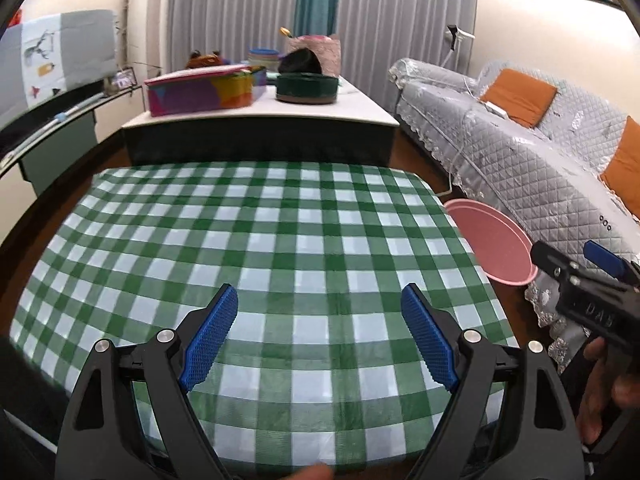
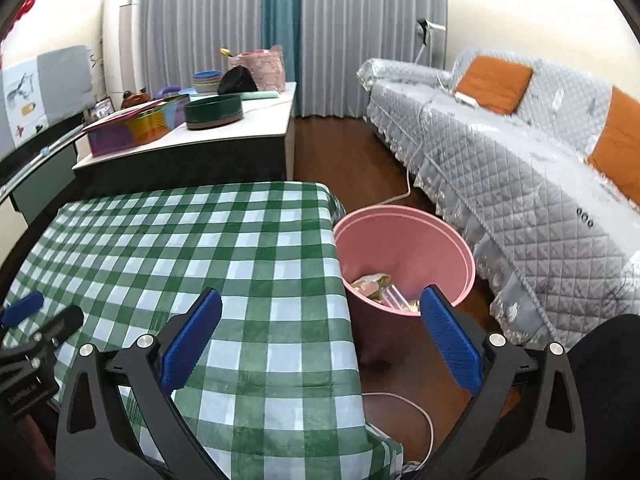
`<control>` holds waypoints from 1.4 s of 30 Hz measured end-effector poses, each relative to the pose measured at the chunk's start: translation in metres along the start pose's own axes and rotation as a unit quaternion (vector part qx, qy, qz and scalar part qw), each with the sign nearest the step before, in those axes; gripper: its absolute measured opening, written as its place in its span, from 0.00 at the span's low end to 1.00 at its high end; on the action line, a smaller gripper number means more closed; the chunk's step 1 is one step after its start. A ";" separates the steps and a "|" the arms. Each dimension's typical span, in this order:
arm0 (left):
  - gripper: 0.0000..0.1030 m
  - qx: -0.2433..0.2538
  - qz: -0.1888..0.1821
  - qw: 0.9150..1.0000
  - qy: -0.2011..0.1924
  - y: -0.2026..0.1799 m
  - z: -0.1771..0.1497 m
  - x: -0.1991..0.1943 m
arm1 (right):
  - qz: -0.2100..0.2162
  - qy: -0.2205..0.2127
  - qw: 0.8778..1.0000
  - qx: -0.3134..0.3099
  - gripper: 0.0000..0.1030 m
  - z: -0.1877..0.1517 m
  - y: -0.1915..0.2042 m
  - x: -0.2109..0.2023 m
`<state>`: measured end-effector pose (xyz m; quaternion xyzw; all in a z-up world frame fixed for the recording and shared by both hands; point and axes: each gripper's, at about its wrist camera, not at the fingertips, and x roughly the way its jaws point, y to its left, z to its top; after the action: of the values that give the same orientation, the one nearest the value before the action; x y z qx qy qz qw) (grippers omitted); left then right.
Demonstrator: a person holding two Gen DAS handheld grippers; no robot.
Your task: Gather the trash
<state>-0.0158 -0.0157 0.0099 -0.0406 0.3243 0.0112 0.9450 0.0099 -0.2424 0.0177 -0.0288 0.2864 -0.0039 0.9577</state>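
Observation:
A table under a green-and-white checked cloth fills both views, and no loose item shows on it. A pink bin stands on the floor by the table's right edge, with wrappers and other trash at its bottom. My left gripper hovers over the cloth, open and with nothing between its blue pads. My right gripper is open too, straddling the table's right edge with its right finger in front of the bin. Each gripper shows in the other's view: right gripper, left gripper.
A grey quilted sofa with orange cushions runs along the right, close behind the bin. Beyond the table stands a low white-topped cabinet carrying a colourful box, a dark round tin and bowls. A white cable loops on the wooden floor.

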 end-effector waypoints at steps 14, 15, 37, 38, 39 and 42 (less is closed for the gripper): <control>0.79 -0.033 0.002 0.999 0.015 0.007 -0.002 0.018 | -0.018 -0.008 1.000 0.000 0.95 0.003 0.001 0.006; 0.79 -0.030 0.002 0.999 0.018 0.006 -0.003 0.019 | -0.018 -0.007 1.000 0.002 0.95 0.003 0.001 0.007; 0.80 -0.012 -0.005 1.000 0.023 -0.005 -0.008 0.022 | -0.018 0.001 1.000 0.003 0.95 0.003 0.000 0.011; 0.80 -0.012 -0.005 1.000 0.023 -0.005 -0.007 0.022 | -0.018 0.001 1.000 0.002 0.95 0.003 0.000 0.011; 0.80 -0.011 -0.005 1.000 0.023 -0.005 -0.007 0.022 | -0.018 0.001 1.000 0.002 0.95 0.003 0.000 0.011; 0.80 -0.011 -0.005 1.000 0.022 -0.004 -0.006 0.022 | -0.018 0.001 1.000 0.002 0.95 0.003 0.000 0.011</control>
<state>-0.0019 -0.0205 -0.0081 -0.0527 0.3450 0.0090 0.9371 0.0210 -0.2423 0.0145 -0.0320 0.2868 -0.0216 0.9572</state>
